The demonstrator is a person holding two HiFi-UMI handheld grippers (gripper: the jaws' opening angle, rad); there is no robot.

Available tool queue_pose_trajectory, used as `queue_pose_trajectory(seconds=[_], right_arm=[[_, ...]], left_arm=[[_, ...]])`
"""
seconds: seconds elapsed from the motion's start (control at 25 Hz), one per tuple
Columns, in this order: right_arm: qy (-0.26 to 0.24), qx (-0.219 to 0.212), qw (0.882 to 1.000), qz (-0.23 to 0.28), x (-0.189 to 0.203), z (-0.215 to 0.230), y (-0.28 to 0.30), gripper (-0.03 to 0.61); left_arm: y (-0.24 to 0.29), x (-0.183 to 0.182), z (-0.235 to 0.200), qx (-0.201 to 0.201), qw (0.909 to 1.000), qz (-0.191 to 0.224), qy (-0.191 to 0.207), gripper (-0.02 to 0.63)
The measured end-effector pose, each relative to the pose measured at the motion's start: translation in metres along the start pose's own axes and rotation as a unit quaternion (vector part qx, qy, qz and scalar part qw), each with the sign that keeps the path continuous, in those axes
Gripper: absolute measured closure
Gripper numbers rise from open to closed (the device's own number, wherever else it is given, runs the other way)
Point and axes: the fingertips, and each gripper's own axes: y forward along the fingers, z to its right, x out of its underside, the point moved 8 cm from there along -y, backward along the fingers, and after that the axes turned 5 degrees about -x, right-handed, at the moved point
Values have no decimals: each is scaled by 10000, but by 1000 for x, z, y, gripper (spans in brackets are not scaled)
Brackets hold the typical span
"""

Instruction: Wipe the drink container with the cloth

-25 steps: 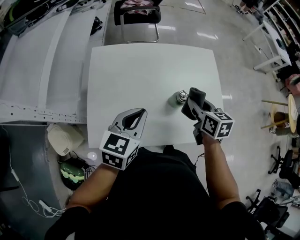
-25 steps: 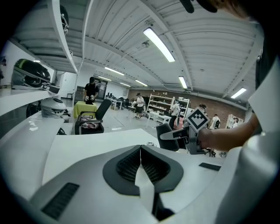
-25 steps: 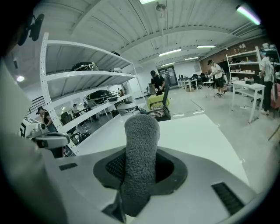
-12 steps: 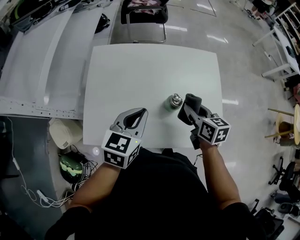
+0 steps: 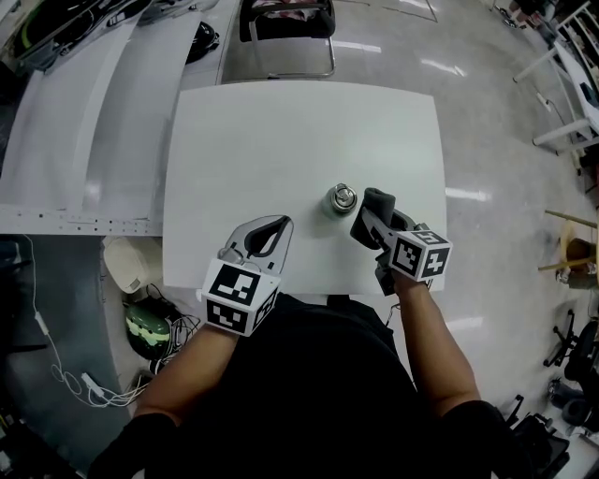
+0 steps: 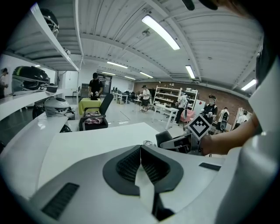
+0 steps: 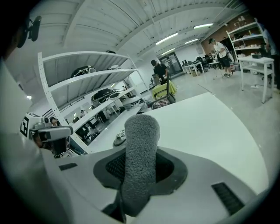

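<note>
The white surface (image 5: 281, 140) fills the middle of the head view. The drink container (image 5: 341, 198) stands upright on it a little right of centre, seen from above as a round metallic top. Just to the right of it, the right gripper (image 5: 370, 223) reaches in from the lower right of the frame. Its fingers (image 7: 168, 168) are clamped on a dark grey cloth (image 5: 382, 198). In the right gripper view the cloth rises as a thick, fuzzy roll out of the gap between the ribbed pads, and it covers the place where the tips would meet. The cloth is just beside the container, but no view shows whether the two touch. In the right gripper view the container's top shows just left of the cloth, farther along the surface. The left gripper (image 5: 281, 224) hovers over the lower left part of the surface, apart from the container, and points toward the upper right of the frame. Its fingers (image 6: 124, 165) are pressed together tip to tip with nothing between them. In the left gripper view the container's top peeks just above the closed tips, and the right gripper with the cloth sits to the right of it. A black chair (image 5: 285, 28) stands on the glossy floor (image 5: 487, 112) beyond the surface's far edge, at the top of the head view.
</note>
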Motion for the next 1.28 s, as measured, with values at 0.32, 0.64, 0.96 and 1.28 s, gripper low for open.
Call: queue_pose_trajectory(seconds=[0.32, 0.64, 0.96, 1.28], right_arm=[[515, 54, 9984, -204, 19, 25, 19, 462], [1130, 206, 9925, -408, 38, 49, 32, 462], [1653, 217, 9848, -482, 51, 61, 39, 462], [1808, 328, 9818, -471, 55, 68, 42, 462]], left_arm=[[8, 8, -4, 0, 9997, -219, -146, 597], [3, 5, -8, -147, 9995, -169, -203, 597], [-5, 8, -14, -340, 9987, -127, -363, 597], [-13, 3, -17, -390, 9977, 85, -548, 597]])
